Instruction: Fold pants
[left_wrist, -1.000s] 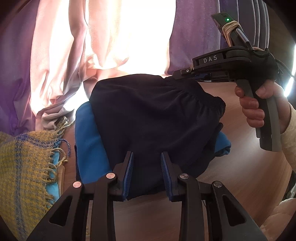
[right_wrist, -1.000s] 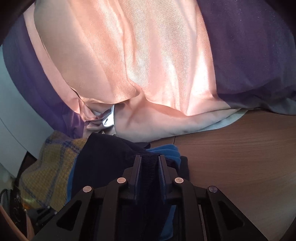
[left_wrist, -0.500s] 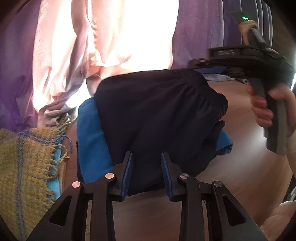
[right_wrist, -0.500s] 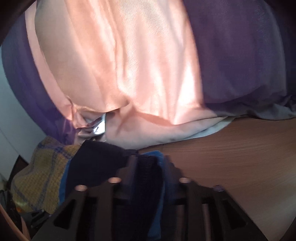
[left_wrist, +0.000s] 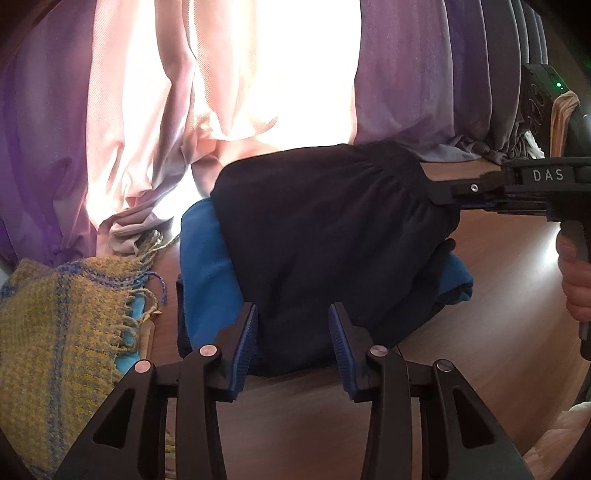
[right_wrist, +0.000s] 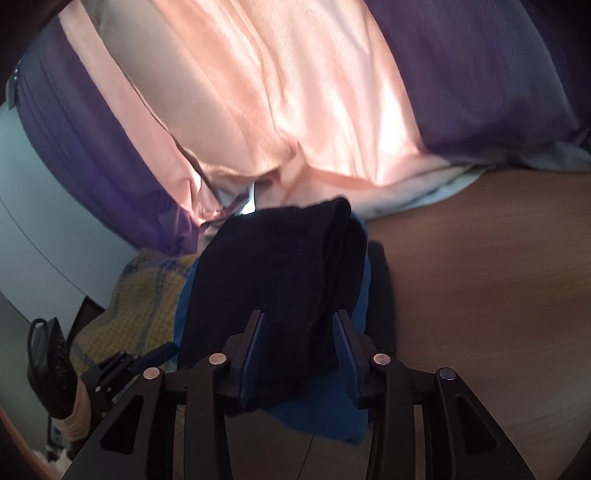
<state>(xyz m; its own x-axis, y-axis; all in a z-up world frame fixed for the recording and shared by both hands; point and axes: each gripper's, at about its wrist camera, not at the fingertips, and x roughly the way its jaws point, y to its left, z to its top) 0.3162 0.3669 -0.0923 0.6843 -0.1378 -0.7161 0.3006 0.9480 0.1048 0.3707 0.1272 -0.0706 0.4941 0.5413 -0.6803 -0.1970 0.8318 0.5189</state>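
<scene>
Folded dark navy fabric pants (left_wrist: 325, 236) lying on top of folded bright blue cloth (left_wrist: 207, 273), both on brown wood-grain tabletop (left_wrist: 498, 266). Left black two-finger gripper with blue pads (left_wrist: 291, 338) at near edge of pants, jaws opening, pads apart, fabric edge between them but not pinched. Right black two-finger gripper with blue pads (right_wrist: 299, 347) at gathered waistband end, jaws closing, fabric between pads, no visible squeeze; seen in left view at the pants' right edge (left_wrist: 443, 192). Yellow-and-blue woven fringed blanket (left_wrist: 66, 317) left of the stack. Peach and purple curtains (left_wrist: 229, 92) hanging behind, hems resting on tabletop.
</scene>
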